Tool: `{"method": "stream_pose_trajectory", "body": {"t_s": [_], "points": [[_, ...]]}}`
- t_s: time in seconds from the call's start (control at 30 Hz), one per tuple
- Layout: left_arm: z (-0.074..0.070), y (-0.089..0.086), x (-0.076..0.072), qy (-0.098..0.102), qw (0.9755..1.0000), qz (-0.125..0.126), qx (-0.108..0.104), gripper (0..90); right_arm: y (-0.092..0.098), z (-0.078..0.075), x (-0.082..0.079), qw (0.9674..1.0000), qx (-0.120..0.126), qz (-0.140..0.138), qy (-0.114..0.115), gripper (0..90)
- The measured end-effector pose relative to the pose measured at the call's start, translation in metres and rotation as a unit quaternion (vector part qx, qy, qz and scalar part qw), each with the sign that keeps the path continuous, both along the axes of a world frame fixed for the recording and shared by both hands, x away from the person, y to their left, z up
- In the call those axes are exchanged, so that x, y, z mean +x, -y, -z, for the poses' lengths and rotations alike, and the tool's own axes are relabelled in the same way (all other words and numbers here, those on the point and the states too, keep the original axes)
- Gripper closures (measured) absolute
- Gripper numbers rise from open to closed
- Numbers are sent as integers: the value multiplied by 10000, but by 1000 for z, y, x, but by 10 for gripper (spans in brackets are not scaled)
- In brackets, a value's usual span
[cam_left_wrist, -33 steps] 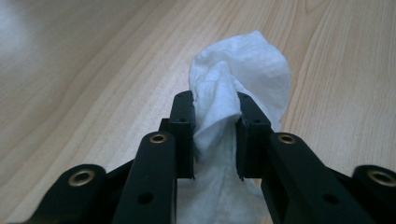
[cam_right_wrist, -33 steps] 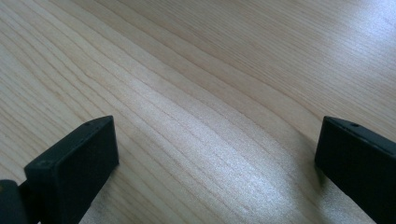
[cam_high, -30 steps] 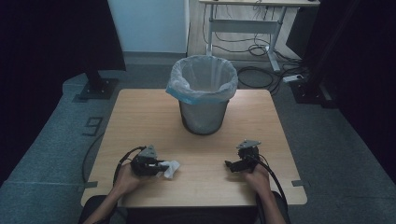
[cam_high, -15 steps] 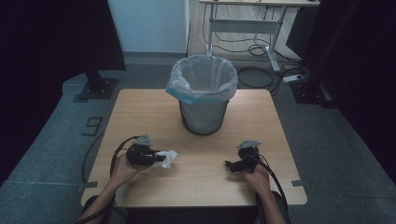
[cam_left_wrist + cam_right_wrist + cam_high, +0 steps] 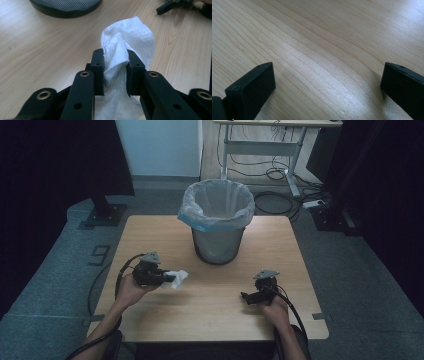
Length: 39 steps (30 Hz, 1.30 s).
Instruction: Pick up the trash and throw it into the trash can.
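Left hand-held gripper (image 5: 170,280) pinches a crumpled white tissue (image 5: 127,47) above the table (image 5: 220,320), near-left of the lined bin (image 5: 217,220). Right hand-held gripper (image 5: 327,87) sits near-right, jaws spread wide, empty.

The high view looks forward and down over the whole desk (image 5: 210,320). Both gripper views sit close above it. The left one faces 2 o'clock, sharing the bin (image 5: 65,7) base with the high view.

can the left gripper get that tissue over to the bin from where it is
Probably yes. The left gripper is shut on the tissue, and only bare table lies between it and the open-topped bin; it would need lifting over the rim.
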State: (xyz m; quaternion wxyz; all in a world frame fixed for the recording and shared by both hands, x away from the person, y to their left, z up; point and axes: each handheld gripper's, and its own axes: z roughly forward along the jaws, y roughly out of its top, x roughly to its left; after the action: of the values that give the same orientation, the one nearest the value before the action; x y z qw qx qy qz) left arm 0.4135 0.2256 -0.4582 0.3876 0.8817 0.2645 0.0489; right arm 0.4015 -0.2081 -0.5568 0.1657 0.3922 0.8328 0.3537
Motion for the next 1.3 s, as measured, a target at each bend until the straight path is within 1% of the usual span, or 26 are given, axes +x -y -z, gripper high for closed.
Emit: {"method": "stream_pose_trajectory", "body": {"t_s": [0.03,0.07,0.1,0.13,0.2,0.23,0.27,0.6,0.87,1.07,1.1,1.13,1.17,1.2,1.23,1.3], "points": [[-5,-1,3,-1,10000,-13,-1,721,0,0,0,10000,1,1,-1,0],[-5,-1,3,-1,10000,-13,-1,721,0,0,0,10000,0,1,0,0],[-10,-1,6,10,10000,-25,3,721,0,0,0,10000,0,0,0,0],[-10,-1,6,10,10000,-25,3,721,0,0,0,10000,0,1,-1,0],[-18,-2,11,1,10000,-41,-5,721,0,0,0,10000,1,1,0,0],[-18,-2,11,1,10000,-41,-5,721,0,0,0,10000,0,0,1,0],[-23,-3,14,3,10000,-61,-26,721,0,0,0,10000,-5,1,-8,0],[-49,-4,28,-24,9998,-95,-154,721,0,0,0,10000,-7,-5,2,0],[-68,-2,39,-79,9999,-90,-105,719,0,0,0,10000,-11,-7,1,0],[-85,-1,46,-89,9999,-87,-104,719,0,0,0,10000,-16,-14,1,0],[-85,-1,46,-89,9999,-87,-104,719,0,0,0,10000,-11,-7,3,0],[-91,0,49,-72,9999,-85,-80,719,0,0,0,10000,-12,-7,4,0],[-94,1,50,-74,9999,-83,-78,719,0,0,0,10000,-12,-7,3,0],[-97,1,51,-79,9999,-82,-77,718,0,0,0,10000,-10,-6,2,0],[-97,1,51,-79,9999,-82,-77,719,0,0,0,10000,-10,-6,2,0],[-105,3,56,-139,9998,-94,-72,718,0,0,0,10000,-11,-6,5,0]]}}
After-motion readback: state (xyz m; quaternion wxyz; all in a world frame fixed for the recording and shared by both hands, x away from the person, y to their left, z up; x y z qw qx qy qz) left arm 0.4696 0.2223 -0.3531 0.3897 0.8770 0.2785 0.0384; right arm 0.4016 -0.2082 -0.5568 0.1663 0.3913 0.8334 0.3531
